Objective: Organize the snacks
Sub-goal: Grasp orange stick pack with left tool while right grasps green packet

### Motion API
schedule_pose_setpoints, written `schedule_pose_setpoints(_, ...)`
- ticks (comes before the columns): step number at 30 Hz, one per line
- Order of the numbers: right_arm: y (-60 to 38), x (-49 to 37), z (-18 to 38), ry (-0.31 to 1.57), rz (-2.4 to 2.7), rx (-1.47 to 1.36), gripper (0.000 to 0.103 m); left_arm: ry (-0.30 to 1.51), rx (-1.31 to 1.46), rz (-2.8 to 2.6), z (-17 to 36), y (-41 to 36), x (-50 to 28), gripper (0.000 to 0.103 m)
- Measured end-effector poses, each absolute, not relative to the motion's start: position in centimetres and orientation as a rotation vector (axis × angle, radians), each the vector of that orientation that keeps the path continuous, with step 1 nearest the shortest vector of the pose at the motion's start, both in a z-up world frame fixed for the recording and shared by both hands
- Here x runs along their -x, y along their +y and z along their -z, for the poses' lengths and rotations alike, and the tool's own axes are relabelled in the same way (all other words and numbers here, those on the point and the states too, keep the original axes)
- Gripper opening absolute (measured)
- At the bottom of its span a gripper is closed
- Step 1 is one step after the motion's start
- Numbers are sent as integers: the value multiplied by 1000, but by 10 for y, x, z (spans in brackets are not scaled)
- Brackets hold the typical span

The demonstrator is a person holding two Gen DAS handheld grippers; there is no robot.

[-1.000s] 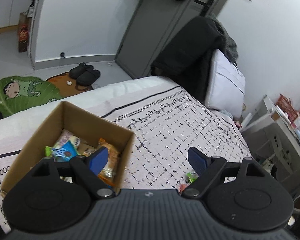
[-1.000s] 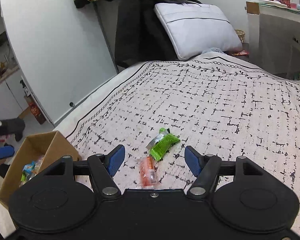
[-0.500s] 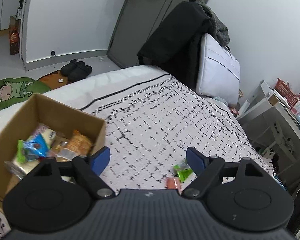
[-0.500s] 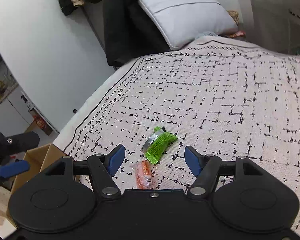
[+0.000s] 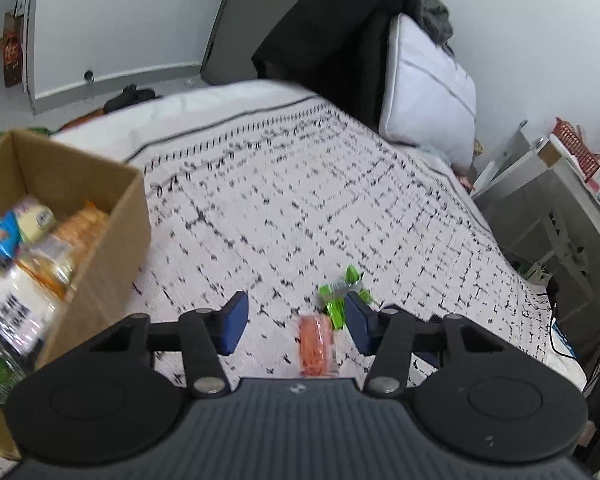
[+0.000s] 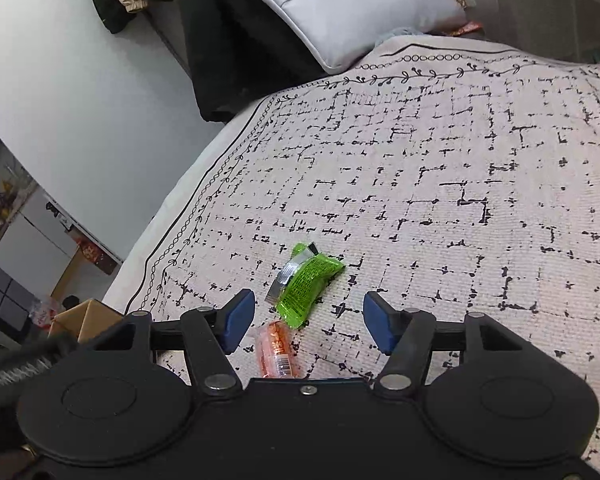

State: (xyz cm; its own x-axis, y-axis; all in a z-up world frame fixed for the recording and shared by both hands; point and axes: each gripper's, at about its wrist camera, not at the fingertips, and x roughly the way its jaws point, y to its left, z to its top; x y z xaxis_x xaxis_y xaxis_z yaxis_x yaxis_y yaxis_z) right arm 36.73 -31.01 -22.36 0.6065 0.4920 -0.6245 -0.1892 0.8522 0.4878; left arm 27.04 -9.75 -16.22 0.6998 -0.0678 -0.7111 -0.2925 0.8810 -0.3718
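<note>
A green snack packet point(image 6: 306, 280) and an orange snack packet point(image 6: 277, 349) lie side by side on the patterned bedspread point(image 6: 440, 184). Both show in the left wrist view too, the green packet point(image 5: 336, 300) and the orange packet point(image 5: 315, 345). A cardboard box point(image 5: 112, 232) holding several snacks stands on the bed at the left. My left gripper point(image 5: 296, 326) is open and empty, with the orange packet between its fingers. My right gripper point(image 6: 308, 322) is open and empty, just above both packets.
A white pillow point(image 5: 424, 88) and dark clothes point(image 5: 328, 28) lie at the head of the bed. A grey shelf unit point(image 5: 556, 208) stands to the right of the bed. The box corner point(image 6: 84, 314) shows at the left of the right wrist view.
My left gripper has swung right, away from the box and toward the two packets. My right gripper has moved closer to the packets and lower over the bed.
</note>
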Motion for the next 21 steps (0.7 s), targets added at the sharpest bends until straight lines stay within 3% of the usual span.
schedule_pose_setpoints(17, -325, -395, 243, 880, -407, -491, 55, 941, 562, -122, 231, -128, -310, 46)
schedule_pose_setpoints(19, -321, -397, 248, 890, -422, -484, 55, 937, 551, -129, 233, -130, -311, 38)
schedule_pose_setpoints(20, -318, -397, 251, 901, -426, -477, 55, 940, 546, -139, 233, -130, -312, 23)
schedule_pose_setpoints(21, -316, -397, 251, 903, -431, -471, 55, 944, 556, -144, 234, -128, -313, 22)
